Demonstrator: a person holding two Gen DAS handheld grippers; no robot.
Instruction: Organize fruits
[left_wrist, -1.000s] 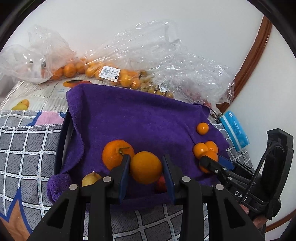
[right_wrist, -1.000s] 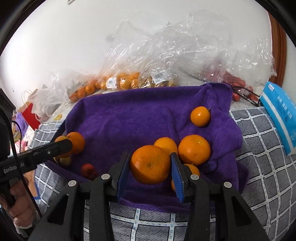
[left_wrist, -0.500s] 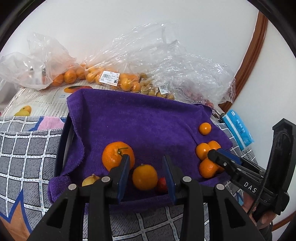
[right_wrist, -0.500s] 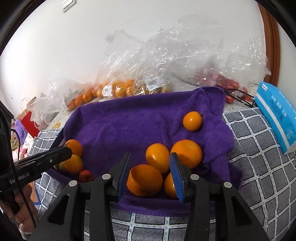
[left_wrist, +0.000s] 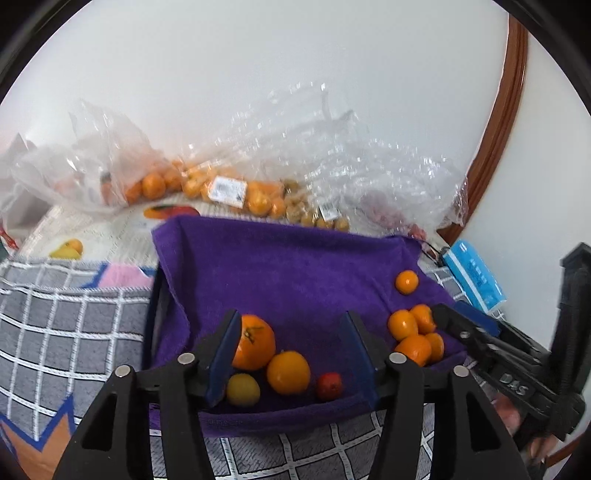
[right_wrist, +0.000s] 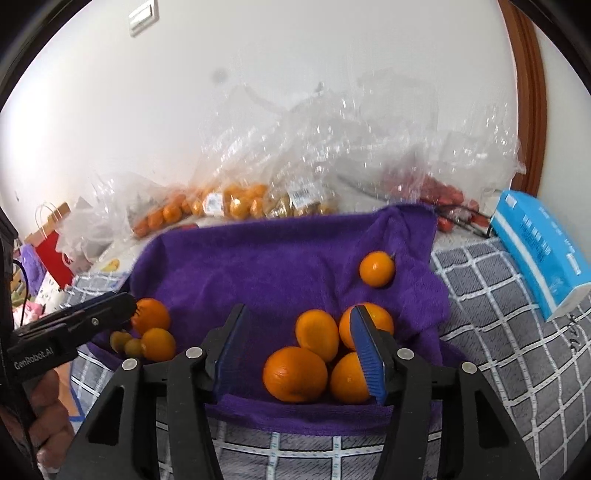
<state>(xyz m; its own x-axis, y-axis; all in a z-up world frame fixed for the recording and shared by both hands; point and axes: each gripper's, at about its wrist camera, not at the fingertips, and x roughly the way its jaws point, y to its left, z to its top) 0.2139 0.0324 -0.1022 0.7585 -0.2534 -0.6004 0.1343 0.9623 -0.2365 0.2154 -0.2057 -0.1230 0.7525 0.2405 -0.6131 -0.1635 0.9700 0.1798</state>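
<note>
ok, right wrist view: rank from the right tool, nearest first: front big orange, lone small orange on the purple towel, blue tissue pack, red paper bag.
1. Front big orange, between the open tool fingers.
2. Lone small orange, up right on the purple towel.
3. Blue tissue pack, far right, and red paper bag, far left: too close to call.

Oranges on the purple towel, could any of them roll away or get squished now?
Maybe. The four clustered oranges sit close to the purple towel's front edge, so a nudge from the open right gripper might roll one off. The open left gripper hangs over the small red fruit and yellow fruit; closing there could pinch them. The lone orange rests on a towel fold and may roll.
</note>
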